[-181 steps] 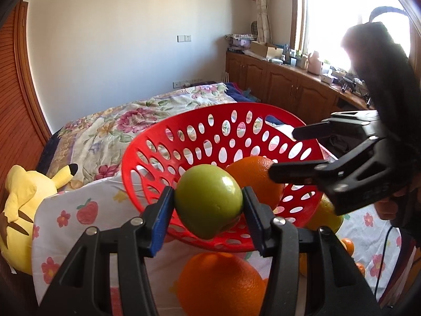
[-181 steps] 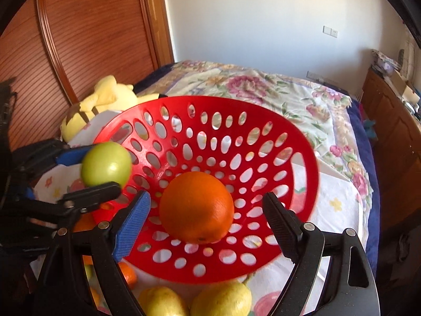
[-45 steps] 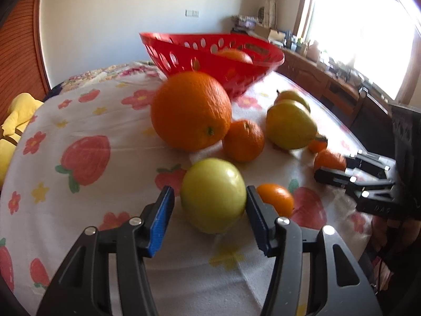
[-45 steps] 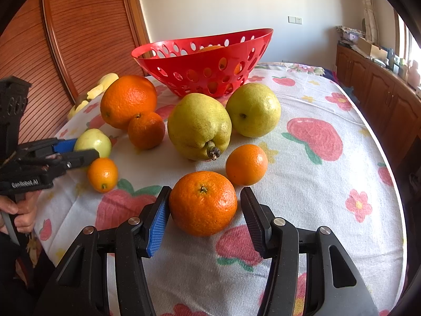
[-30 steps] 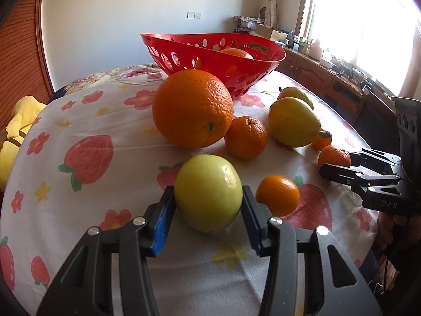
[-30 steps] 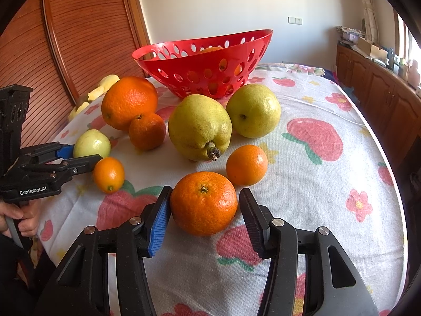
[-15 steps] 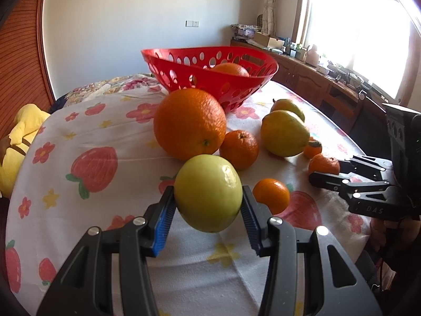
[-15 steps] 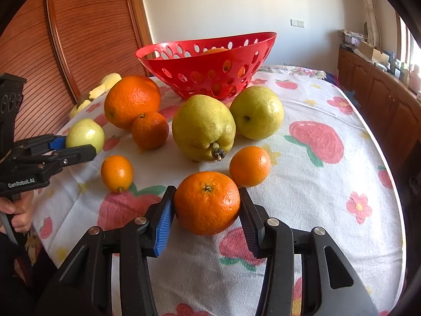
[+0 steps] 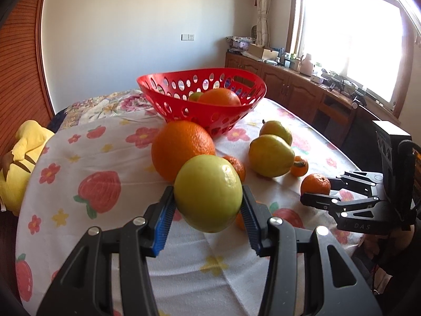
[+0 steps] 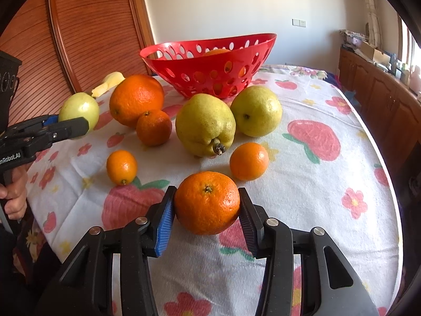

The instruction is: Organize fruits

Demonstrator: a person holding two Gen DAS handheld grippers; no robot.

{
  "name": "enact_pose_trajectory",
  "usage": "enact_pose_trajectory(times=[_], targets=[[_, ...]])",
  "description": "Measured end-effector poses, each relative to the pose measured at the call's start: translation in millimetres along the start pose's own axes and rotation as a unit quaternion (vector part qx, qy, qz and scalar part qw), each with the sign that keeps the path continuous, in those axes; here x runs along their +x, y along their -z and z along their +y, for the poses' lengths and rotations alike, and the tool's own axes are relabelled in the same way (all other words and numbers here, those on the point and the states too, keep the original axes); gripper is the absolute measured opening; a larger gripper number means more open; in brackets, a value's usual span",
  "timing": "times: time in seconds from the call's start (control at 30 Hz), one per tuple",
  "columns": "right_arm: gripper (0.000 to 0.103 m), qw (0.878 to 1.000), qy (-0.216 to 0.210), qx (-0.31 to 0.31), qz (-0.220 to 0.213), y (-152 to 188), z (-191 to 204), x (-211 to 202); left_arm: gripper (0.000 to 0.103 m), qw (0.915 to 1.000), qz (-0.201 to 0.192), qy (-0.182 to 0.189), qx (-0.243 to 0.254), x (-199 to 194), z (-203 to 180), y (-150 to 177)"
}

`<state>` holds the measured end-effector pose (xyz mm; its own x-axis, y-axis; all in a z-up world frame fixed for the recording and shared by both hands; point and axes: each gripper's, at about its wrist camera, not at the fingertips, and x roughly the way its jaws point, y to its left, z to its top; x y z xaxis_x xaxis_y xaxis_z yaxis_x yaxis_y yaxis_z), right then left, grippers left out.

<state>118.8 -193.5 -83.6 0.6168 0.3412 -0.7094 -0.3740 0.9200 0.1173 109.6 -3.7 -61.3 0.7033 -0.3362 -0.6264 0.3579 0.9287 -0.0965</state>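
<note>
My left gripper (image 9: pixel 208 205) is shut on a green apple (image 9: pixel 208 193) and holds it above the tablecloth; the apple also shows in the right wrist view (image 10: pixel 79 110). My right gripper (image 10: pixel 206 210) is shut on a tangerine (image 10: pixel 207 202), lifted a little off the cloth; it shows in the left wrist view (image 9: pixel 315 184). The red basket (image 9: pixel 231 117) stands at the far side with an orange (image 9: pixel 219 97) and a green fruit inside. On the cloth lie a big orange (image 10: pixel 136 100), two pears (image 10: pixel 205 127) and several small tangerines (image 10: pixel 121 167).
The table (image 10: pixel 329 210) has a white cloth with strawberry and flower prints. A yellow plush toy (image 9: pixel 15 158) sits off the left edge. Wooden cabinets (image 9: pixel 302 97) run under the window at the right. A wooden panel (image 10: pixel 86 34) stands behind the table.
Both grippers closed on their fruits and rose: the green apple and the tangerine have lifted off the cloth over the last second.
</note>
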Motion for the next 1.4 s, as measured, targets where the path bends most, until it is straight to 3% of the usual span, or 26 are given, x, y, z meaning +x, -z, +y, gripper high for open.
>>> enact_pose_trajectory(times=[0.33,0.83,1.07,1.4], targets=[[0.046,1.0,-0.014,-0.012,-0.022,-18,4,-23,0.047,0.9998,-0.018,-0.003,0.007,-9,0,-17],[0.046,0.996,-0.015,-0.062,-0.057,-86,5,-34,0.047,0.9984,-0.054,-0.007,0.017,-12,12,-61],[0.046,0.996,-0.02,-0.067,-0.061,-133,-9,-16,0.047,0.9983,-0.053,-0.01,0.023,5,15,-83],[0.046,0.994,0.003,-0.103,-0.039,-196,-27,41,0.047,0.9987,-0.043,-0.02,0.02,43,27,-114]])
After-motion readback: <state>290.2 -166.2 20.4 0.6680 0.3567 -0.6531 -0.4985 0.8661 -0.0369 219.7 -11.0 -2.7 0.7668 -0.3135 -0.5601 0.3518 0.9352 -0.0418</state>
